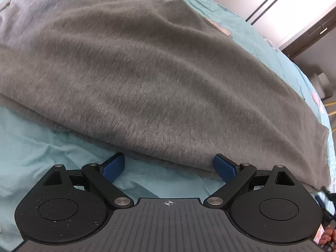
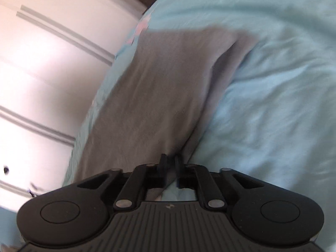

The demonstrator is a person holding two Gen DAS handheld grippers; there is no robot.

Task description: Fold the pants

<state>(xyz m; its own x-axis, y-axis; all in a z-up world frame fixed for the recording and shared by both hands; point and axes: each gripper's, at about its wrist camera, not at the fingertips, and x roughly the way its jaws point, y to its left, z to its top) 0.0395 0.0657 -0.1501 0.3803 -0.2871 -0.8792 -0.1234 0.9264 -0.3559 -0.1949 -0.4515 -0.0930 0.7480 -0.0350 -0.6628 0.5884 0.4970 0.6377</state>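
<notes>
Grey pants lie spread on a light blue bed sheet and fill most of the left wrist view. My left gripper stands open at their near folded edge, and the cloth hides the tips of its blue fingers. In the right wrist view the pants run as a long grey strip away from me along the bed's left side. My right gripper is shut on the near end of this strip, with a bunch of grey cloth pinched between its dark fingers.
The bed sheet is wrinkled to the right of the strip. A white wardrobe door stands just past the bed's left edge. White and brown cabinets rise beyond the bed's far right edge. Part of a person's hand shows at the corner.
</notes>
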